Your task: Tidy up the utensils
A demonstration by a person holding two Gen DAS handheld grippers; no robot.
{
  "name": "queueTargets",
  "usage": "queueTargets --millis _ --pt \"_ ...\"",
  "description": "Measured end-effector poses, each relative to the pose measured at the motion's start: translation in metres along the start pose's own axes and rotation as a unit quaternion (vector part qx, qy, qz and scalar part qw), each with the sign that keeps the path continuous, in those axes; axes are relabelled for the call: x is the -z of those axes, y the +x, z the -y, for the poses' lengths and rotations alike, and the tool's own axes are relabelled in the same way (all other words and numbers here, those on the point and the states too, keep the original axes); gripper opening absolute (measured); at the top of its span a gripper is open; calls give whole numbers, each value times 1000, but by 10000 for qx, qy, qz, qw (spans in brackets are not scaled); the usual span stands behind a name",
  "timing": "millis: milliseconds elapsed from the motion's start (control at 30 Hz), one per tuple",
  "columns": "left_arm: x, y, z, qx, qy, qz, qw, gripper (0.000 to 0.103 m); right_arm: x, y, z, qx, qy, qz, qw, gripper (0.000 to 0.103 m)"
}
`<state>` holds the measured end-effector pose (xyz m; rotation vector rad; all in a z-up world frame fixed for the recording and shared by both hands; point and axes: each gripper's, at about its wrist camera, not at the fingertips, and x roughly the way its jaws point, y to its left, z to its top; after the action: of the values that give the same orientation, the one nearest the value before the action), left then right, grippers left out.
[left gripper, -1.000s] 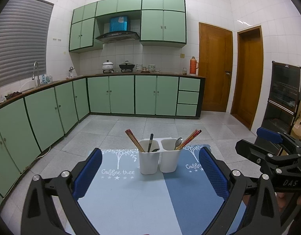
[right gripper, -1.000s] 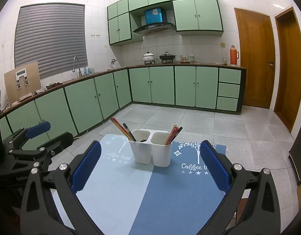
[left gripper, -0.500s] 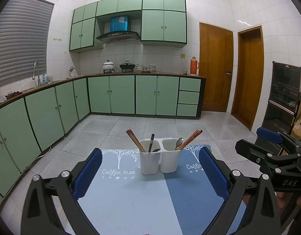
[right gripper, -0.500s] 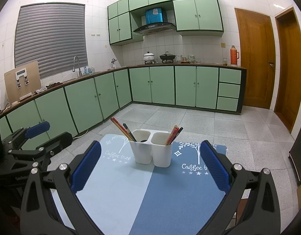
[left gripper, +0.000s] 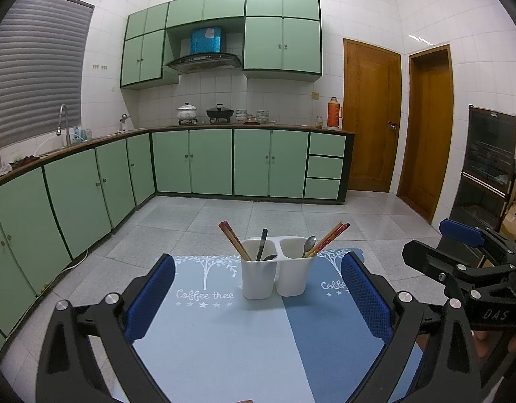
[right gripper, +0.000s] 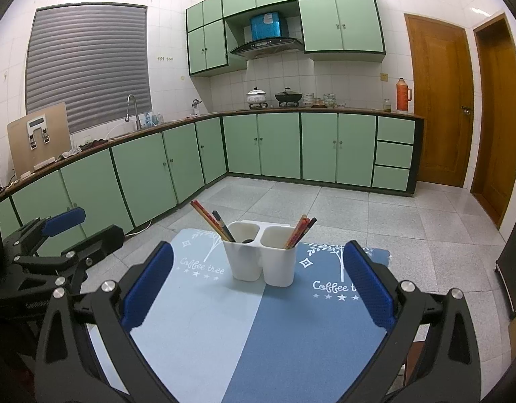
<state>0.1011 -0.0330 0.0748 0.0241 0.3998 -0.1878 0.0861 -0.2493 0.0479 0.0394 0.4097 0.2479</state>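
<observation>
A white two-compartment utensil holder point(left gripper: 274, 277) point(right gripper: 260, 263) stands on a blue table mat point(left gripper: 224, 346) point(right gripper: 244, 332). Its left compartment holds red-brown chopsticks point(left gripper: 233, 240) point(right gripper: 209, 218), a dark-handled utensil point(left gripper: 262, 243) and a spoon bowl. Its right compartment holds a metal spoon point(left gripper: 309, 245) and more chopsticks point(left gripper: 328, 238) point(right gripper: 300, 231). My left gripper point(left gripper: 258, 297) is open and empty, back from the holder. My right gripper point(right gripper: 258, 283) is open and empty, also short of the holder. Each gripper shows at the edge of the other's view: the right point(left gripper: 466, 268), the left point(right gripper: 56, 245).
The mat covers a small table whose far edge lies just behind the holder. Beyond it are a tiled floor point(left gripper: 258, 211), green kitchen cabinets point(left gripper: 231, 161), a counter with pots, two wooden doors point(left gripper: 372, 117) and a dark cabinet point(left gripper: 489, 168) at right.
</observation>
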Motion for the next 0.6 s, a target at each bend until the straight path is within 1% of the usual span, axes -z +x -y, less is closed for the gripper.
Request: queueTargets --millis 600 --pt "2 1 -2 -18 5 -26 10000 97 2 3 0 6 5 -17 10000 98"
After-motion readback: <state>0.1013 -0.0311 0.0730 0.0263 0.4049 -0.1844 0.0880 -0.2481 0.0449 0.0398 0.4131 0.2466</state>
